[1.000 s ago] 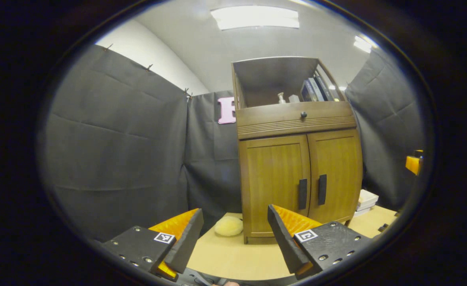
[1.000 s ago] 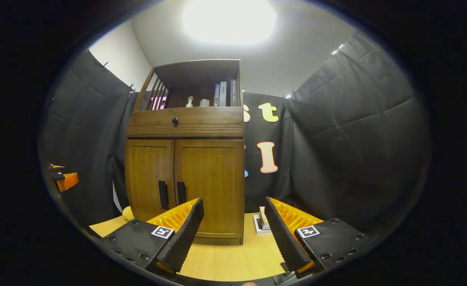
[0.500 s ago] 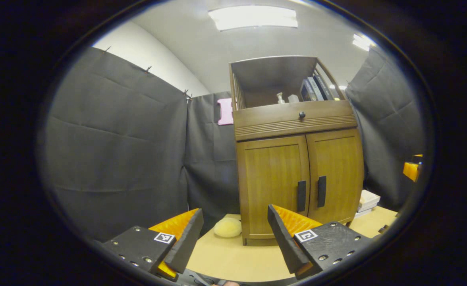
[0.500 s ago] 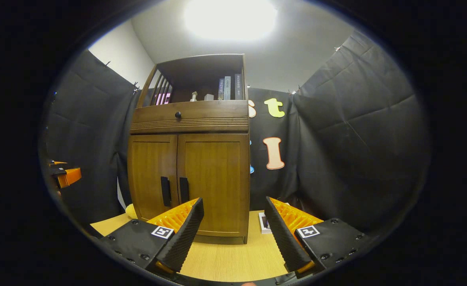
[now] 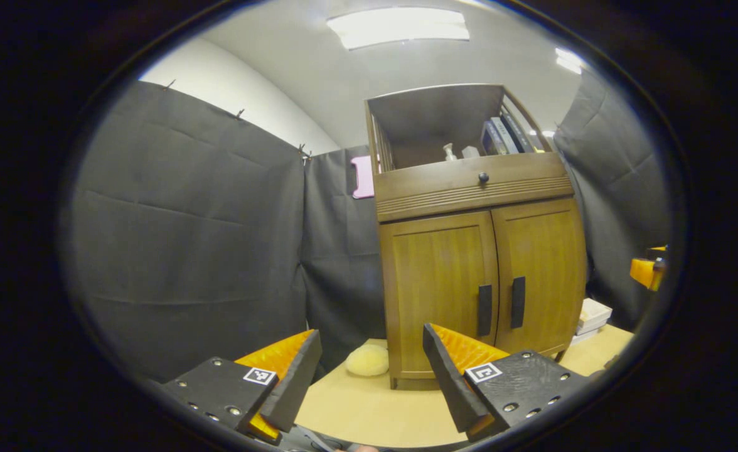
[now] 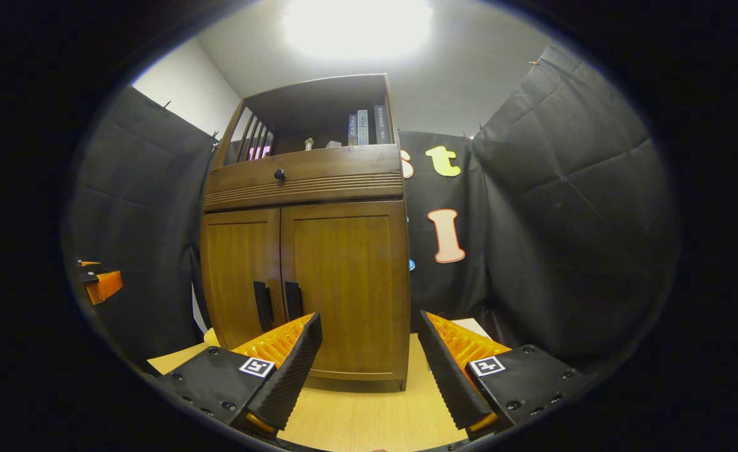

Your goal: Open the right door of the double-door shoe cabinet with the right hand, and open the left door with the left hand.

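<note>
The booth is walled with black cloth under a lit ceiling, and a light wooden desk (image 5: 369, 408) carries everything. The shoe cabinet (image 6: 306, 251) stands upright toward the desk's far edge, with an open shelf on top, a drawer below it, and two doors at the bottom. Both doors are closed: the right door (image 6: 345, 289) and the left door (image 5: 439, 295) meet at the centre, where the right handle (image 6: 292, 301) and the left handle (image 5: 484, 310) hang side by side as dark vertical bars. A pale round sponge (image 5: 367, 360) lies on the desk beside the cabinet's left foot, and a stack of books (image 5: 592, 314) lies by its right side.

The right claw (image 6: 369, 364) is released, jaws spread wide and empty, well short of the cabinet. The left claw (image 5: 369, 370) is likewise released and empty, also apart from the doors.

Step in hand, by judgement: approach to the right handle. Align the right claw so the jaws straddle that bar alone, since the two handles sit very close. Clench fully, then pull along the door's arc, away from the centre seam. Hold the left claw clear of the swing.
</note>
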### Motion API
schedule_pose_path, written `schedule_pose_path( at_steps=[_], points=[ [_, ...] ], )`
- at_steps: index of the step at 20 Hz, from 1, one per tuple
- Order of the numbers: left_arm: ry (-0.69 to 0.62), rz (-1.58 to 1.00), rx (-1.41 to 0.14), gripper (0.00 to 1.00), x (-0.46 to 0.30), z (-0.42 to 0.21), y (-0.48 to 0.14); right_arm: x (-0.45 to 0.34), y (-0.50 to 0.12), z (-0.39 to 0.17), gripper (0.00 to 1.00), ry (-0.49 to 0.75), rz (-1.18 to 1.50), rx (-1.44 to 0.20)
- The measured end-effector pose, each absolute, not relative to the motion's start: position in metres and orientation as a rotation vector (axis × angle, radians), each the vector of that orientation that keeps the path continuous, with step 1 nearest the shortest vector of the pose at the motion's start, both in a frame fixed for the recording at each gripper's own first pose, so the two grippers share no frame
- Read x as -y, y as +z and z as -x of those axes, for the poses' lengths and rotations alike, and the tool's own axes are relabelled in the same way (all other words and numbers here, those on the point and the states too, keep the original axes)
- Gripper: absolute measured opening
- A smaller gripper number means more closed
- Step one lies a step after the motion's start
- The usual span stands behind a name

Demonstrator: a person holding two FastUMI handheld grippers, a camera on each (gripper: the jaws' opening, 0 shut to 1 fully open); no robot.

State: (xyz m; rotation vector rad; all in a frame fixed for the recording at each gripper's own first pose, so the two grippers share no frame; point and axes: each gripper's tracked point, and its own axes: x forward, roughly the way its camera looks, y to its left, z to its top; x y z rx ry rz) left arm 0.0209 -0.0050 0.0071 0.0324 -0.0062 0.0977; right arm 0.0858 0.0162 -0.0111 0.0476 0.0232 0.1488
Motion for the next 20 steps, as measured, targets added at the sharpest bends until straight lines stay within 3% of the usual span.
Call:
schedule_pose_path(
  at_steps=[9, 19, 20],
  points=[
    [0.113, -0.026, 0.018, 0.96, -0.023, -0.072, -0.004, -0.083, -0.014, -0.166, 0.94, 0.190, -0.045, -0.005],
    [0.176, -0.050, 0.015, 0.96, -0.071, -0.121, -0.025, -0.157, -0.042, -0.242, 0.97, 0.252, -0.028, -0.054],
    [0.183, -0.050, 0.012, 0.96, -0.077, -0.124, -0.027, -0.162, -0.047, -0.248, 0.94, 0.253, -0.026, -0.060]
  ],
)
